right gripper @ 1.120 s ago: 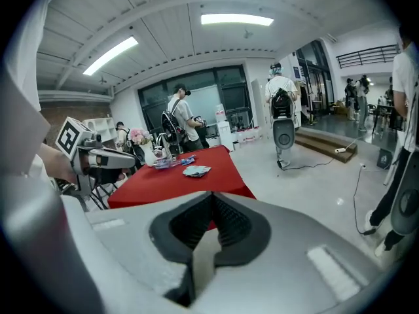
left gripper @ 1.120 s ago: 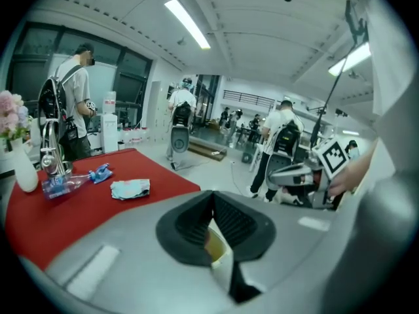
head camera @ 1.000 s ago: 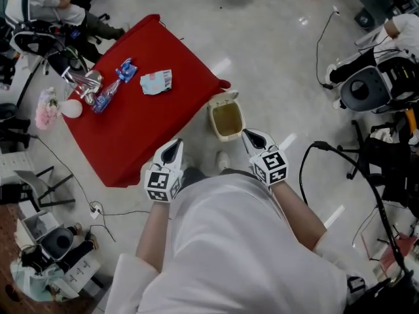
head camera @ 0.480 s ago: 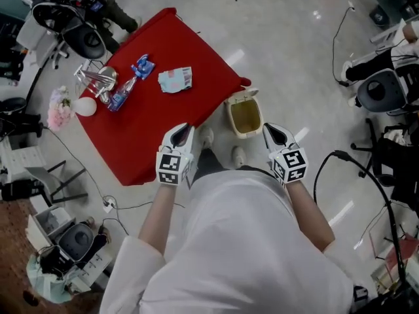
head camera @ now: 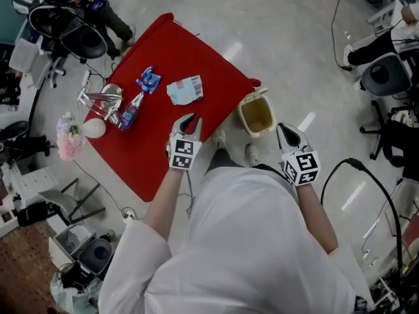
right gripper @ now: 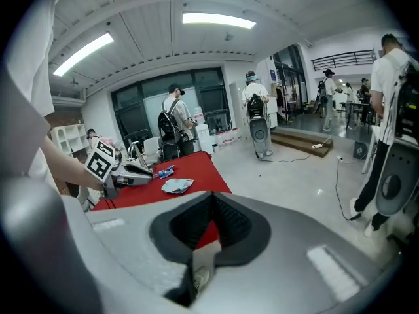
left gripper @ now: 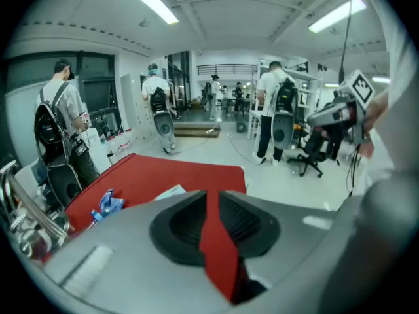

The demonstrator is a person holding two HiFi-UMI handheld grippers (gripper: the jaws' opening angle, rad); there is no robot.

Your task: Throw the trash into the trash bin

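A crumpled pale-blue and red packet (head camera: pixel 185 89) (left gripper: pixel 171 191) (right gripper: pixel 177 186) lies on the red table (head camera: pixel 157 149), with a blue wrapper (head camera: pixel 148 79) (left gripper: pixel 108 203) and a small bottle (head camera: pixel 131 110) to its left. The beige trash bin (head camera: pixel 256 115) stands open on the floor at the table's right corner. My left gripper (head camera: pixel 190 123) (left gripper: pixel 208 198) hangs over the table's near edge, just short of the packet. Its jaws have just been opening, and only red cloth shows in the narrow gap. My right gripper (head camera: pixel 288 135) (right gripper: pixel 210 198) is shut and empty, on the near right of the bin.
A chrome rack (head camera: pixel 98 98), a white ball (head camera: pixel 93 128) and pink flowers (head camera: pixel 69 139) sit at the table's left end. My shoes (head camera: pixel 252 154) are beside the bin. Seated people, chairs (head camera: pixel 386 74) and floor cables (head camera: pixel 340 175) surround the spot.
My left gripper has moved forward from the floor side to above the table edge, towards the packet, and its jaws have parted slightly. The right gripper has shifted a little beside the bin.
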